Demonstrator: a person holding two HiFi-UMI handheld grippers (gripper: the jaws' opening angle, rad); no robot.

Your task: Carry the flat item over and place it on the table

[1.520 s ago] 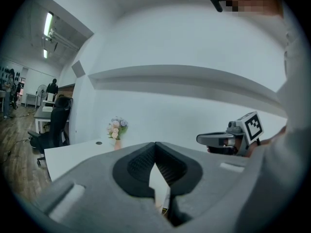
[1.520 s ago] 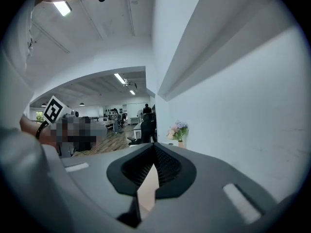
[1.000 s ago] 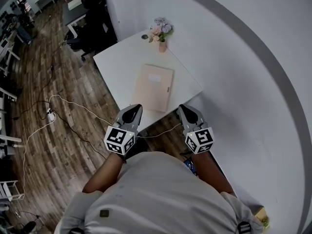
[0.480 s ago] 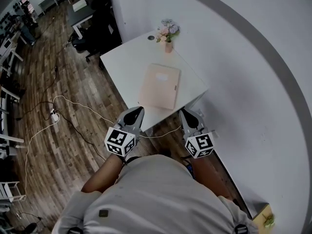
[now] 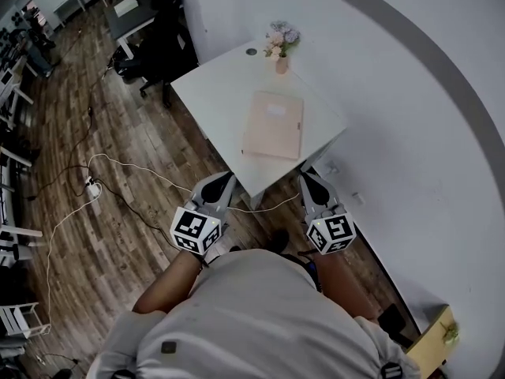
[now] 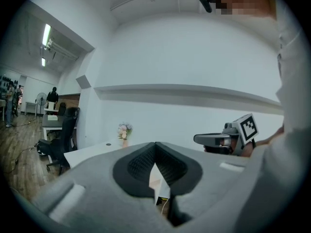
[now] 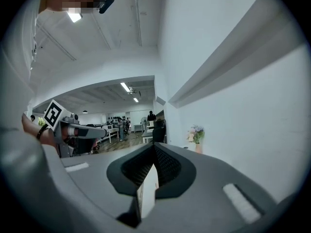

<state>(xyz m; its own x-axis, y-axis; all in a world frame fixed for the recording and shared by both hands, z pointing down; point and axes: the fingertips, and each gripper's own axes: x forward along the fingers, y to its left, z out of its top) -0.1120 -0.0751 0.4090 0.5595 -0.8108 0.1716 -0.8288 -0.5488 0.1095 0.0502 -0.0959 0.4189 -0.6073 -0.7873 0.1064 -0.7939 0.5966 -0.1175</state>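
The flat item point(image 5: 273, 125) is pale peach with a small lighter label patch. The surface point(image 5: 213, 93) under it is white. At the far edge, pink and lavender flowers point(image 5: 282, 36) sit in a peach vase point(image 5: 282, 65). The floor point(image 5: 118, 133) on the left is brown with a wood-plank pattern and is crossed by a white cable point(image 5: 118, 163). The left tool point(image 5: 224, 178) and right tool point(image 5: 307, 177) are grey with black ribbed pads, and each carries a cube of black-and-white square markers. The wall point(image 5: 379, 133) on the right is white with a grey band. The person's shirt point(image 5: 252, 314) is light grey.
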